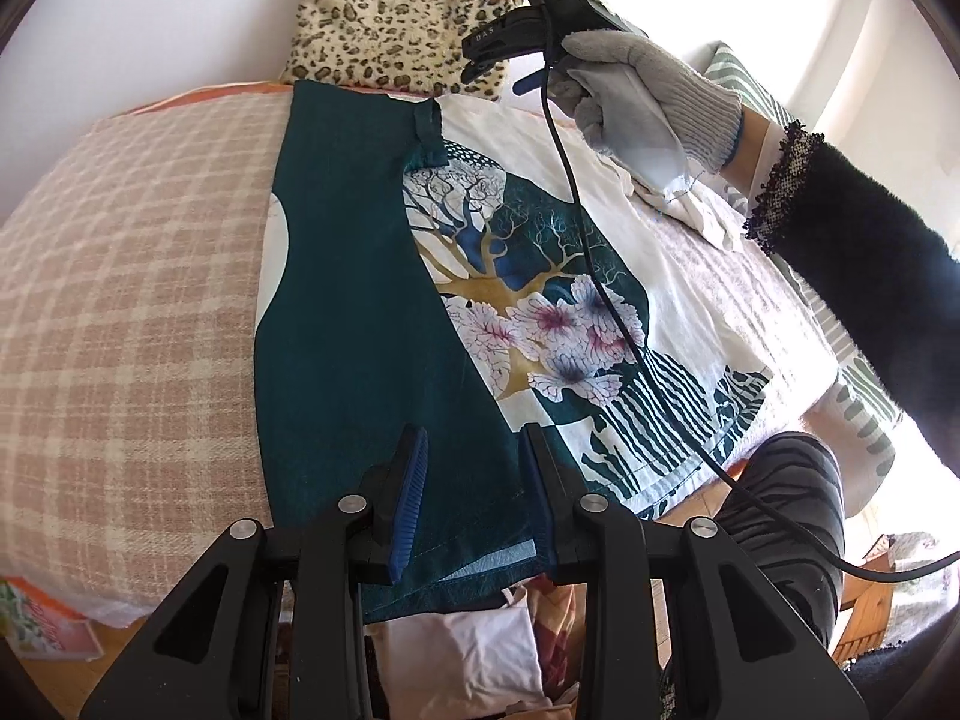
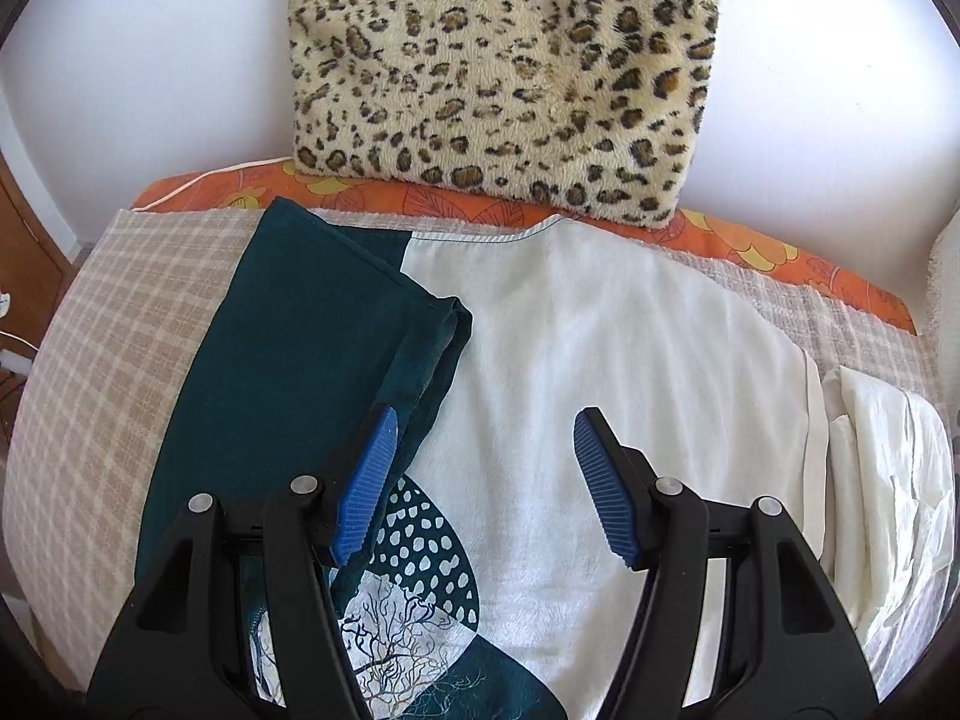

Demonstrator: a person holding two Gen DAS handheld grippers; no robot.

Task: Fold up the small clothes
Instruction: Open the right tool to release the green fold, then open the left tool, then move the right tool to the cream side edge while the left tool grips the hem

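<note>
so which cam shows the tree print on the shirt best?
Left wrist: the tree print shows whole, trunk, branches and flowers, crossed only by a cable. Right wrist catches just its pale branches at the bottom edge, partly behind a claw finger.

White wall [image 2: 150, 60] ran behind everything, plain, evenly lit. Leopard-print cushion [image 2: 498, 60] leaned against it, dead ahead of the right claw, upright. Under it lay a strip of orange floral sheet [image 2: 750, 252] along the far edge of the bed. Beige checked blanket [image 1: 132, 276] covered the bed top, stretching left of the left claw. Strong daylight blew out the upper right of the left view, window itself not resolvable. Green-and-white striped cushion [image 1: 864, 384] sat at the right edge there. Wooden floor [image 1: 126, 642] showed below the bed edge, near side. Brown wooden furniture [image 2: 24, 252] stood far left of the right claw, type unclear.
</note>
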